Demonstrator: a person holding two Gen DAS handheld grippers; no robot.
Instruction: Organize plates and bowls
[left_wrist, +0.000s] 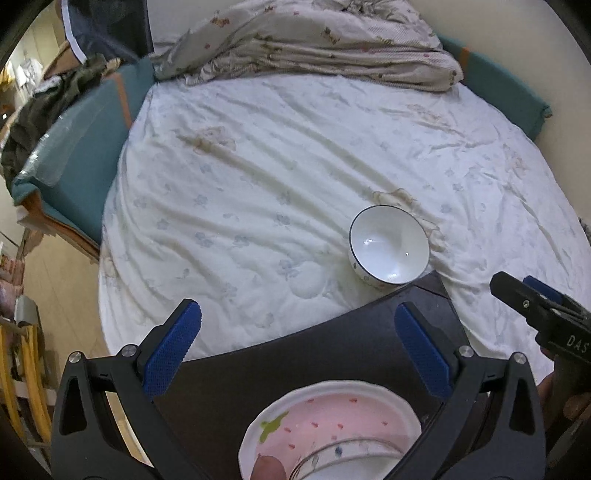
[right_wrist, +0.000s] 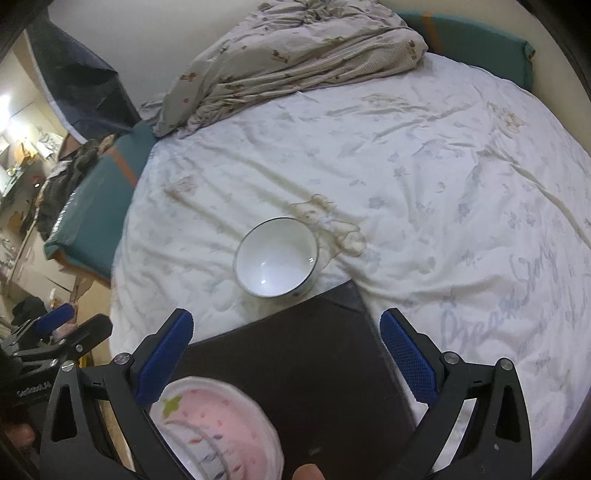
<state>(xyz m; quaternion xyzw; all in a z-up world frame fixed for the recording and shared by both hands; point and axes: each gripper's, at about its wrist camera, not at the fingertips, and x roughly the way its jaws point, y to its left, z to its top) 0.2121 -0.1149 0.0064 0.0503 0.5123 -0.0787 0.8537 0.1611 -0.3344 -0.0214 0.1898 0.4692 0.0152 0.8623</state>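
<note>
L gripper (left_wrist: 297, 354), black frame w/ blue textured pads, is spread wide w/ nothing between the fingers; it hangs above the near end of a dark brown rectangular board (left_wrist: 332, 354) laid on the bed. R gripper (right_wrist: 286, 354), same build, is likewise wide open and empty, over the same board (right_wrist: 314, 354). Each shows in the other's view: R gripper (left_wrist: 532, 299) at the right edge, L gripper (right_wrist: 70, 325) at the left edge.

Directly below the L gripper, at the board's near edge, sits a white plate w/ pink centre, red flecks and a green mark (left_wrist: 332, 424); a smaller white dish w/ blue-ish pattern (left_wrist: 347, 461) rests on its near part. In the right wrist view the plate (right_wrist: 221, 421) lies near-left, under the left finger.

Further out, a white ceramic bowl w/ thin dark rim (left_wrist: 389, 245) stands upright and empty on the sheet, just beyond the board's far corner; whether it touches the board, can't tell. Same bowl (right_wrist: 277, 256) mid-frame for the R camera.

Under it all is a creased white bed sheet w/ faint blue flowers (left_wrist: 258, 184). At the far end, a bunched beige patterned blanket (left_wrist: 314, 40). Teal padded bed edge (left_wrist: 85, 147) runs along the left.
</note>
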